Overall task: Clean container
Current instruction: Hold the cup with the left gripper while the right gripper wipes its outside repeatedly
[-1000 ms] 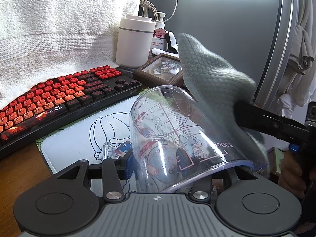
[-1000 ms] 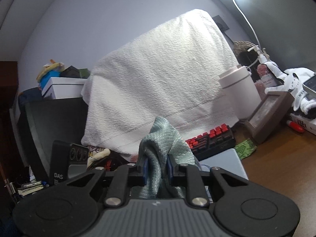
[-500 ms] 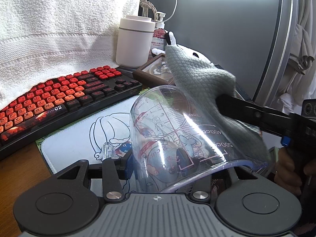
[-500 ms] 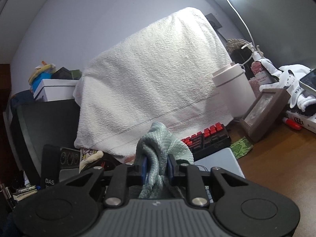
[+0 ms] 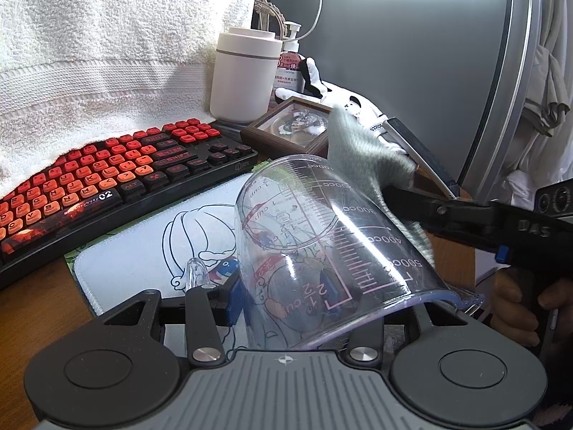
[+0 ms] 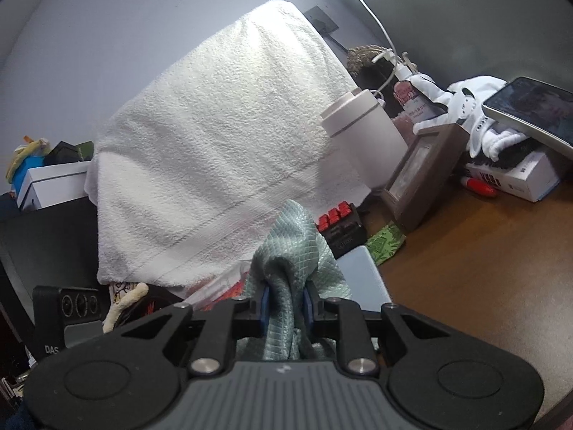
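A clear plastic measuring cup (image 5: 322,236) with printed scale lines lies on its side, its base pointing away from the camera and its rim toward it. My left gripper (image 5: 286,297) is shut on its wall near the rim and holds it above the mouse pad. My right gripper (image 6: 283,304) is shut on a grey-green waffle cloth (image 6: 293,247). In the left wrist view the cloth (image 5: 361,150) presses on the cup's outer right side, with the right gripper's black body (image 5: 465,215) behind it.
A red and black keyboard (image 5: 107,172) lies past a white printed mouse pad (image 5: 150,247). A white towel (image 6: 215,143) drapes behind. A white tumbler (image 5: 243,75), a pump bottle (image 5: 288,68), a brown picture frame (image 5: 290,129) and a tablet (image 6: 530,107) crowd the desk's back right.
The right gripper and cloth have slid down and to the right along the cup's outer side. The cup and the left gripper have stayed in place.
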A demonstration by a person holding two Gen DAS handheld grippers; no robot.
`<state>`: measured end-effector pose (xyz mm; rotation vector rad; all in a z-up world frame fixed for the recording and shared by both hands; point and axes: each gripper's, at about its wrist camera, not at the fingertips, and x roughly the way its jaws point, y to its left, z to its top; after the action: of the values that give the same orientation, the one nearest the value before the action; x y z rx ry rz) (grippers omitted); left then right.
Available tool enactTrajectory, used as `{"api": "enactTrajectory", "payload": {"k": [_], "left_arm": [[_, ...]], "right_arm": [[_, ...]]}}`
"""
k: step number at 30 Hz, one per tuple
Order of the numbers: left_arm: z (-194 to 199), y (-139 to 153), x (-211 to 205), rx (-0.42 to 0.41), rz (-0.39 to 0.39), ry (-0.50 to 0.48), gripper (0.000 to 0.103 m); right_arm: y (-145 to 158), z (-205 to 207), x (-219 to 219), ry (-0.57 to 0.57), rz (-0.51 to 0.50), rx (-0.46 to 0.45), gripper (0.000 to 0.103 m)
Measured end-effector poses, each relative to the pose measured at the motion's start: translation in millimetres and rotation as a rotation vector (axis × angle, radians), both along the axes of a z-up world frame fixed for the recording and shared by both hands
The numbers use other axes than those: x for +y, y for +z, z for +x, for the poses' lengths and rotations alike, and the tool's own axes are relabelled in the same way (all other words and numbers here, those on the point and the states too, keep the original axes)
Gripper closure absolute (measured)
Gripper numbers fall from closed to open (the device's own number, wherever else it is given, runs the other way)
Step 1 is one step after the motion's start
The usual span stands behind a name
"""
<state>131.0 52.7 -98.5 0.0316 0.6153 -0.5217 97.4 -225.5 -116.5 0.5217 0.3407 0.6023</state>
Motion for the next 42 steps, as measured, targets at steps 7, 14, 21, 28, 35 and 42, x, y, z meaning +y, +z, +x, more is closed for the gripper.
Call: {"api": "enactTrajectory", "payload": {"k": [7, 14, 21, 28, 35, 42], "left_arm": [[-3.6, 1.2, -4.9, -0.002, 0.003, 0.0, 0.059], [1.0, -0.1, 0.3, -0.002, 0.004, 0.0, 0.059], [0.8, 0.2, 0.0, -0.002, 0.004, 0.0, 0.059], [1.3, 0.3, 0.4, -0.002, 0.004, 0.0, 0.059], [0.9, 0.5, 0.6, -0.003, 0.006, 0.003, 0.059], [2.1, 0.2, 2.6, 0.001, -0.004, 0.002, 0.059]], "right_arm": [[0.5, 4.9, 1.4, 0.002, 0.004, 0.009, 0.084], [1.0, 9.7, 2.9, 0.004, 0.007, 0.018, 0.085], [1.5, 14.6, 4.3, 0.005, 0.011, 0.026, 0.085], [5.2, 6.9, 8.0, 0.05, -0.004, -0.027, 0.084], [9.8, -4.3, 12.2, 0.107, -0.025, -0.097, 0.084], [14.4, -15.4, 16.4, 0.164, -0.045, -0.168, 0.085]]}}
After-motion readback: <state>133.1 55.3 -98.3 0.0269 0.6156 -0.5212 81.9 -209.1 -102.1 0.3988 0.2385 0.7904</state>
